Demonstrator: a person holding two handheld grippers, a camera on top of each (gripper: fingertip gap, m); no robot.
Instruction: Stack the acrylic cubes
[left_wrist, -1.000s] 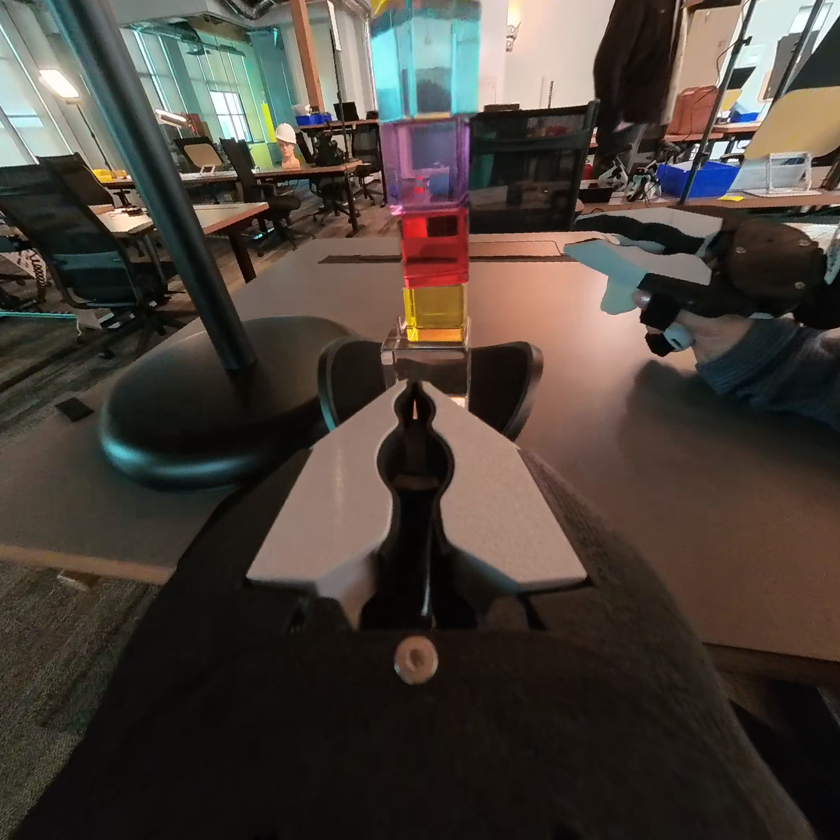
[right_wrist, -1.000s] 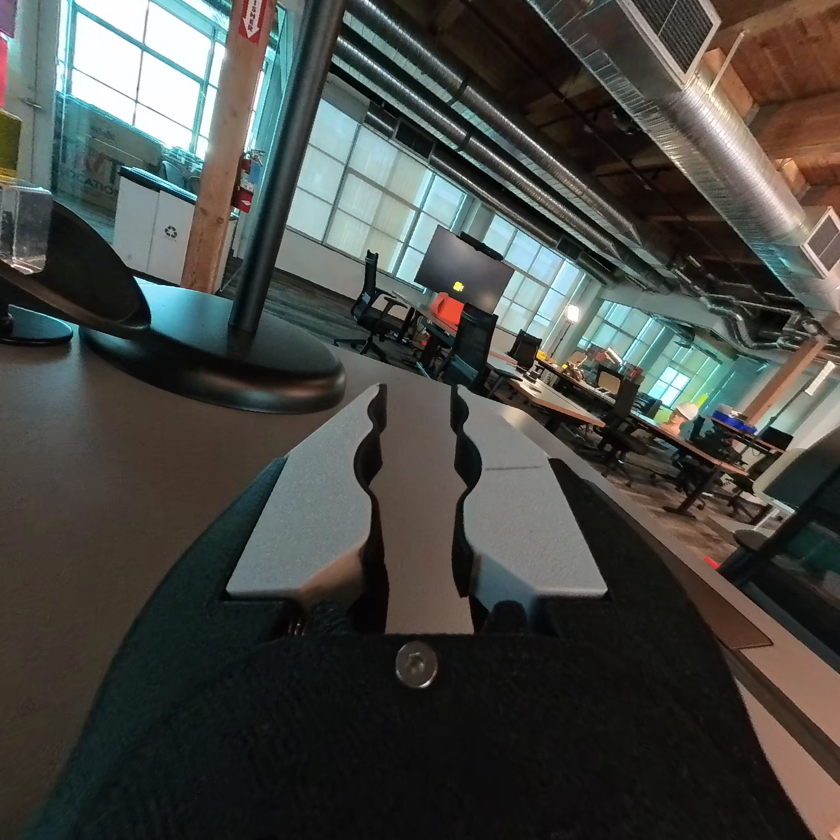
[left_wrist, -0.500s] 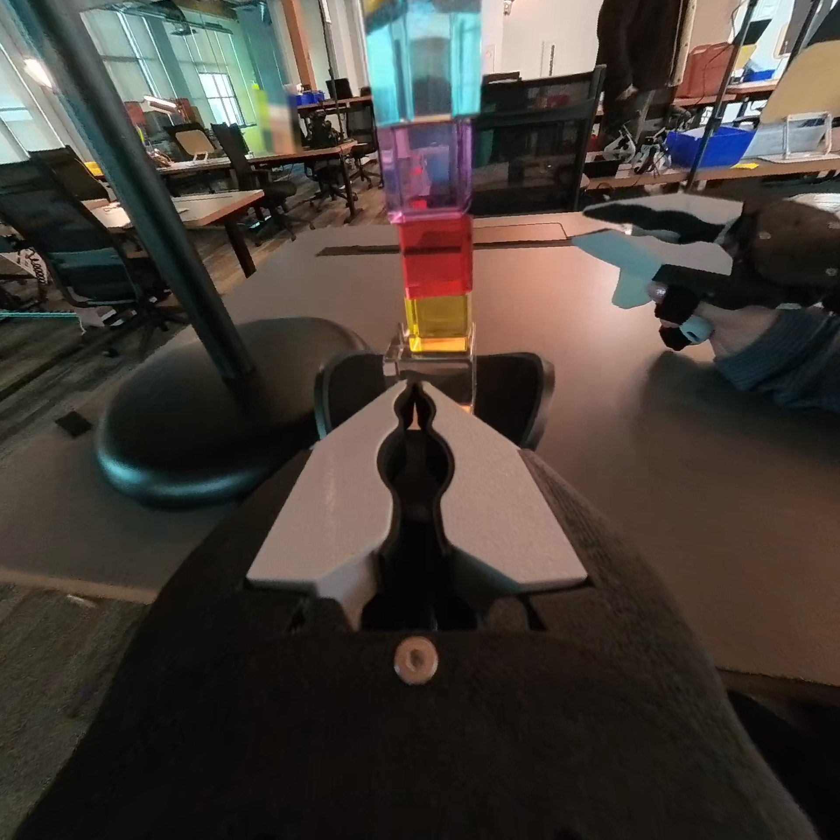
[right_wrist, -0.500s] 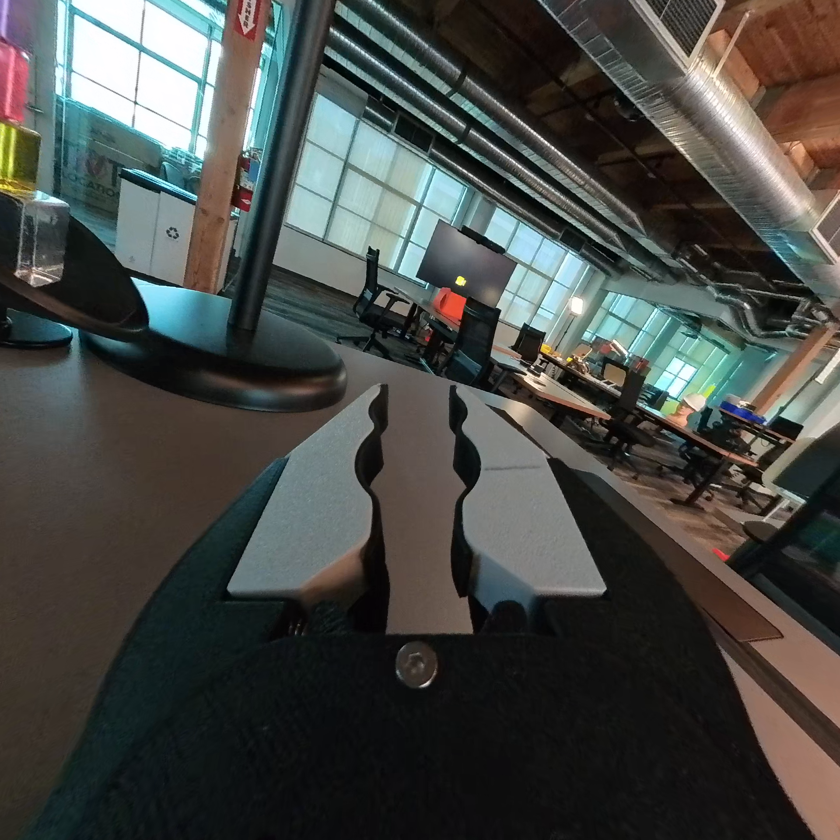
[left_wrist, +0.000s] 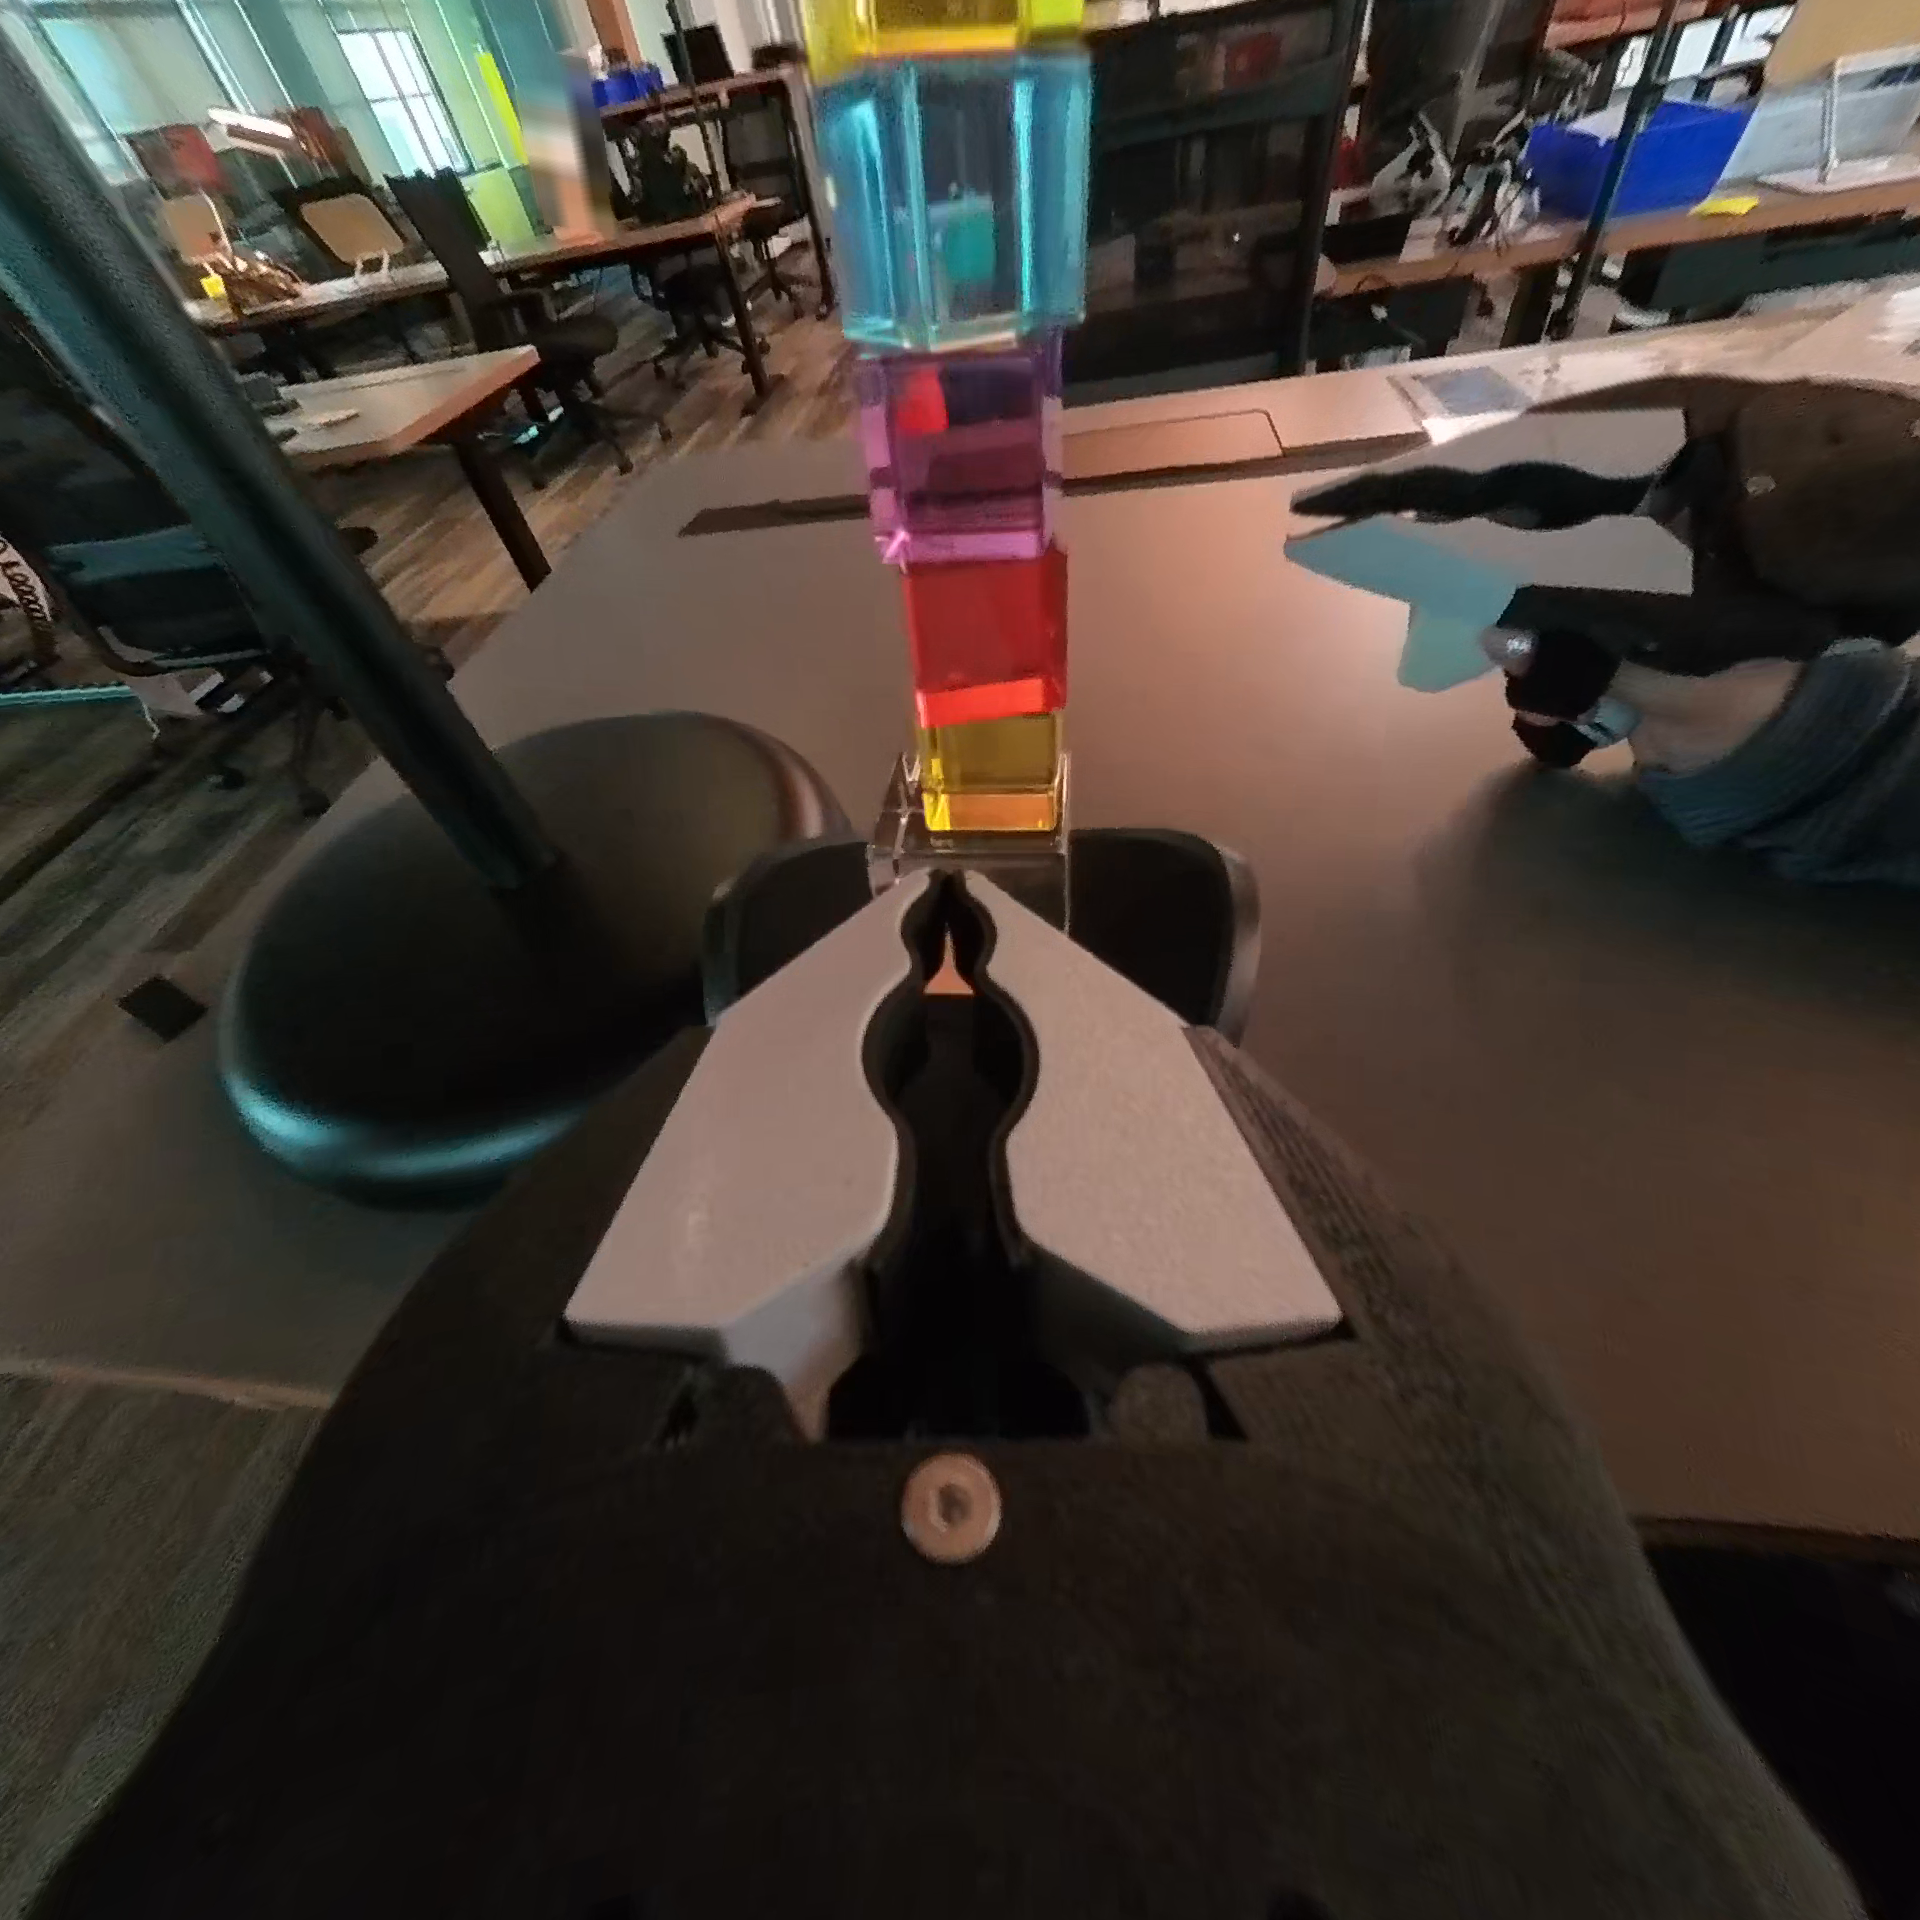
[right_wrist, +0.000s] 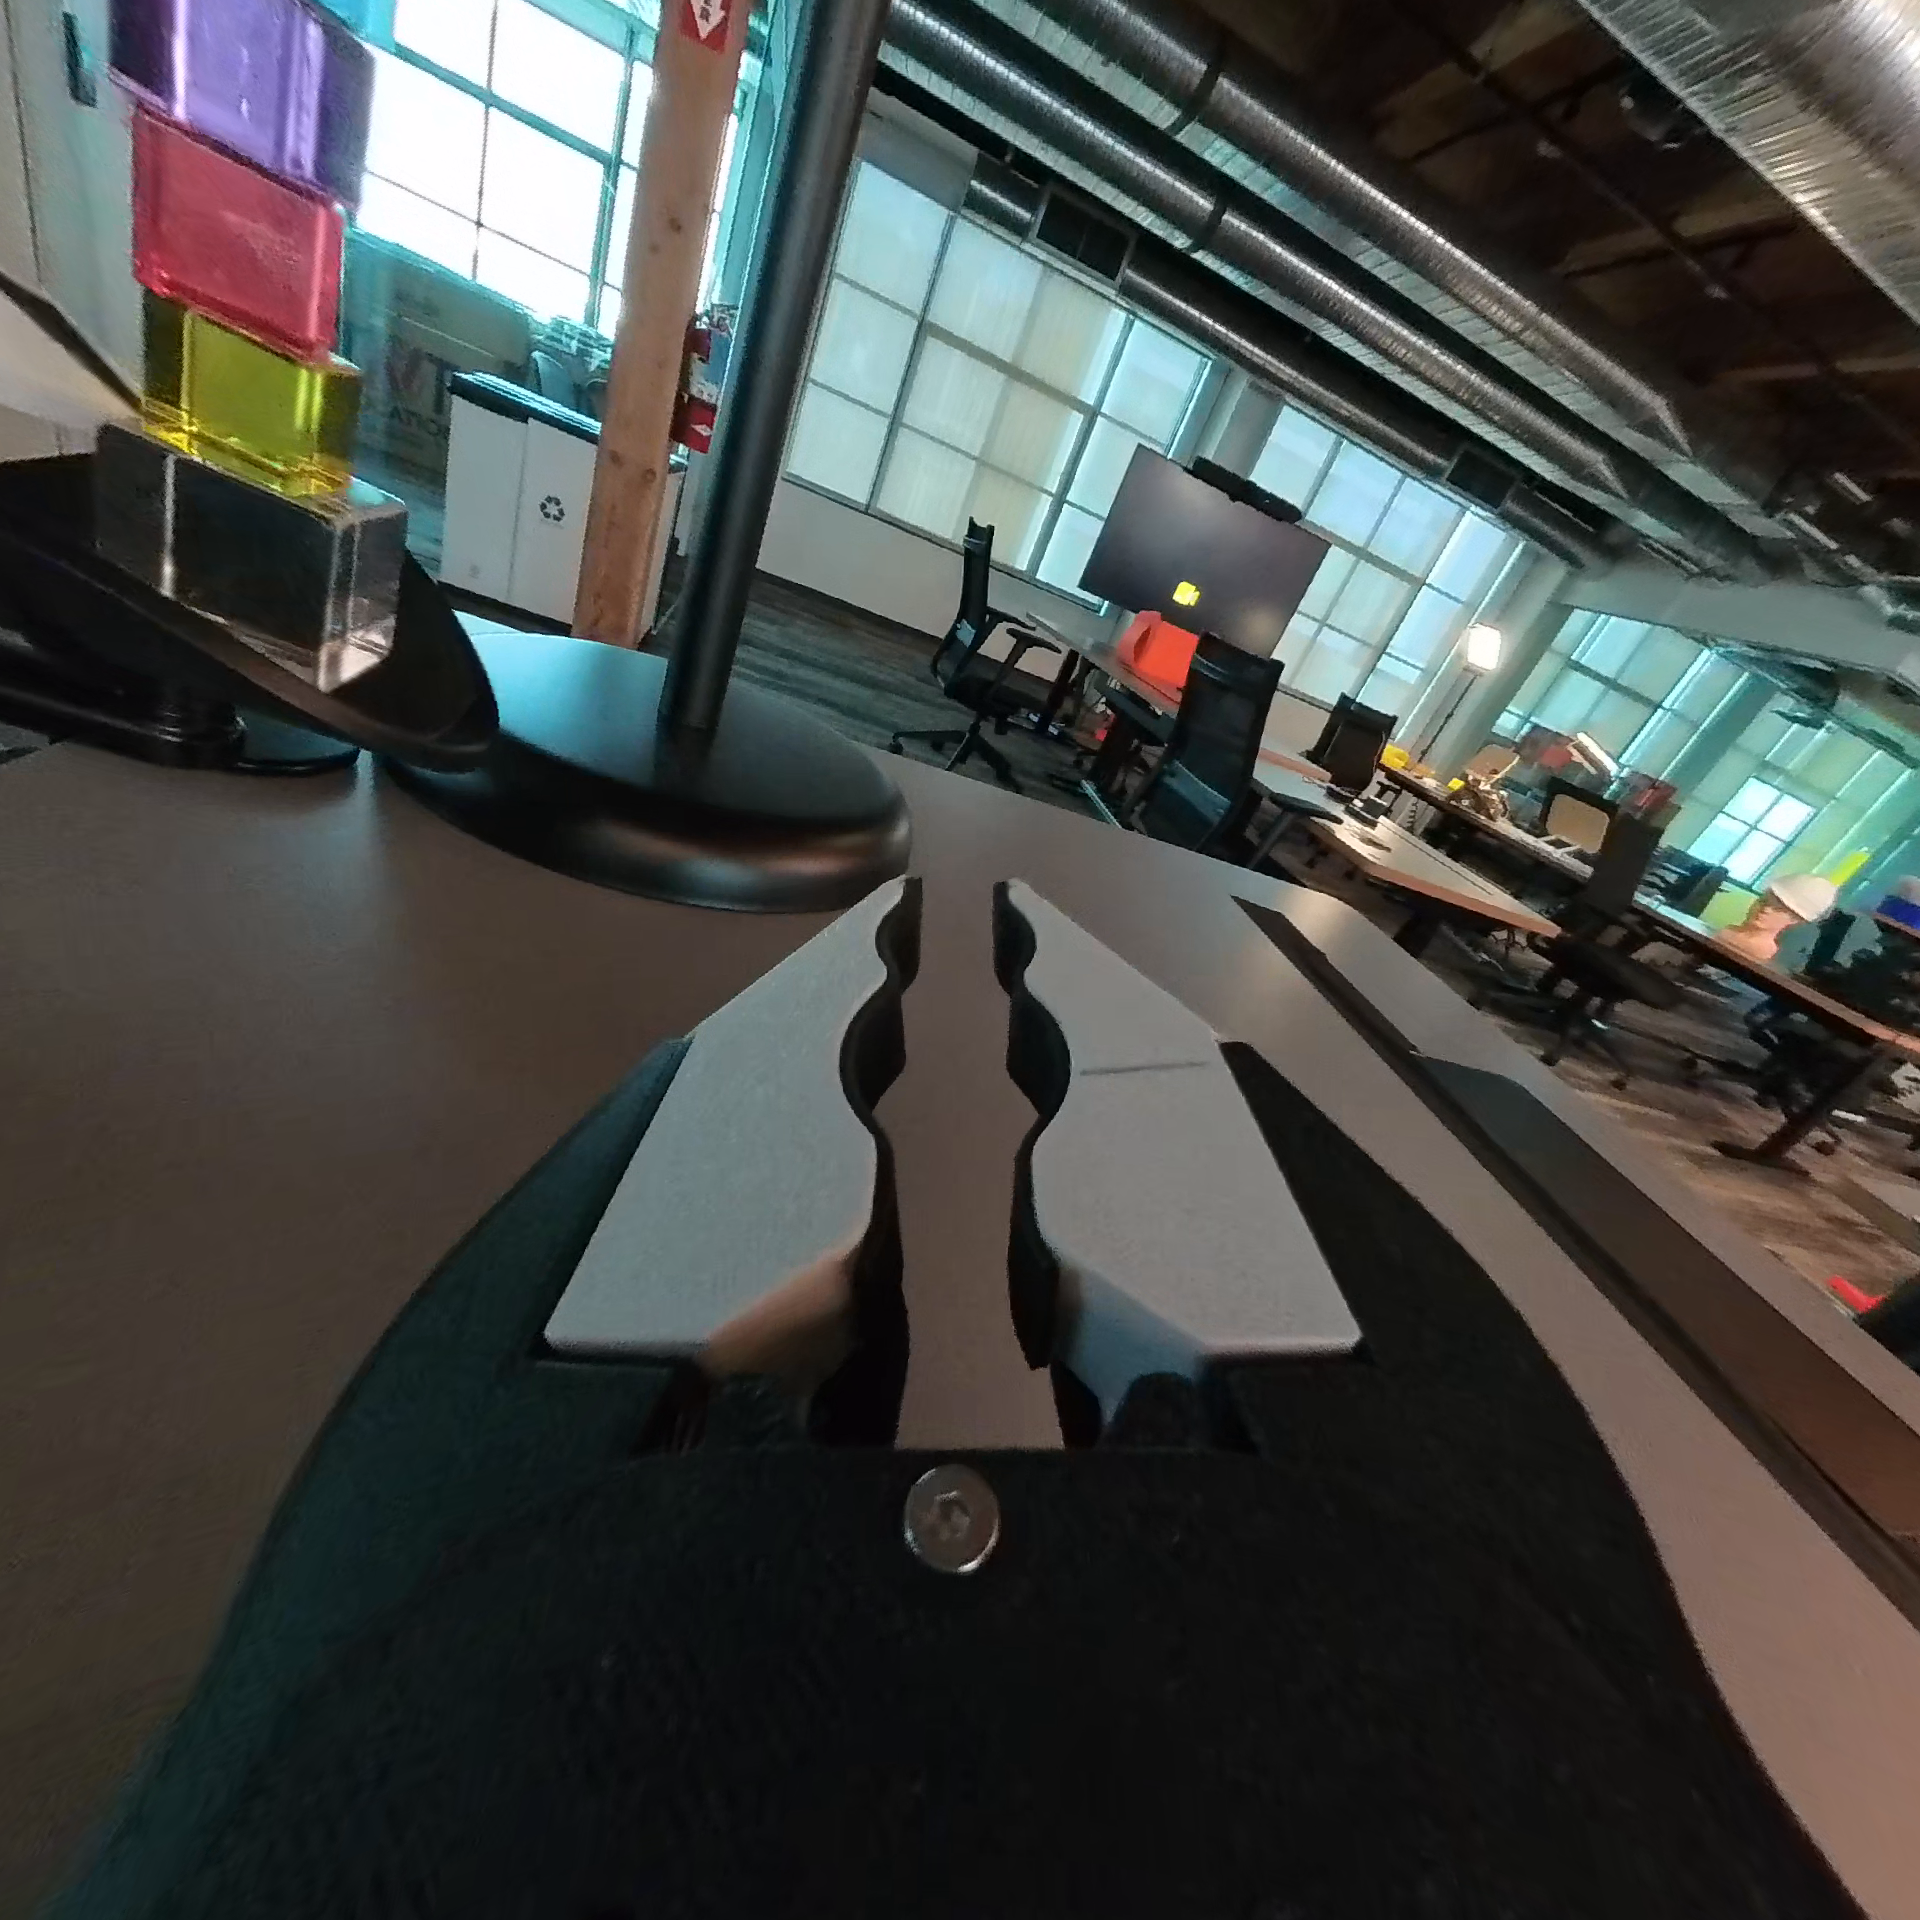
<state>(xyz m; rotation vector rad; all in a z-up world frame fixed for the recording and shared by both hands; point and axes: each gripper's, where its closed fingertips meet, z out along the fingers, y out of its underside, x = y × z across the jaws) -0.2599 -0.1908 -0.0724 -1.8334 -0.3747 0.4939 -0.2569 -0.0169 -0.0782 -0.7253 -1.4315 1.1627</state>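
Two grippers, one stack of blocks, one pole stand, one dark holder, all on one dark brown counter (left_wrist: 1455, 1143).

Left gripper (left_wrist: 948, 881): grey fingers (left_wrist: 790, 1091) pressed together at the tips, nothing pinched between them. Tips sit right in front of a clear colourless acrylic block (left_wrist: 971, 842), low at its near face; contact cannot be told.

That clear block is the bottom of the stack and rests on a curved black plastic holder (left_wrist: 1153, 935) on a small round foot. Six blocks counted in the left wrist view, bottom to top: clear, small yellow translucent block (left_wrist: 987, 774), red translucent block (left_wrist: 982, 634), purple translucent block (left_wrist: 961, 457), large cyan translucent block (left_wrist: 956, 197), then another yellow block (left_wrist: 914, 26) cut off by the top edge. The stack stands upright, blocks slightly offset from each other.

Left of the holder: one round black metal base (left_wrist: 416, 1018) with a dark slanted pole (left_wrist: 260, 520) rising from it, base edge just beside the holder.

Right gripper (right_wrist: 956, 888): fingers (right_wrist: 1132, 1143) spread a narrow way apart, bare counter visible between them, holding nothing. It hovers low over the counter, well right of the stack, tips near the round base rim. In the left wrist view it shows at the right side, held by a hand (left_wrist: 1714, 717) with a blue sleeve.

Beyond: office desks, black chairs, large windows, blurred.
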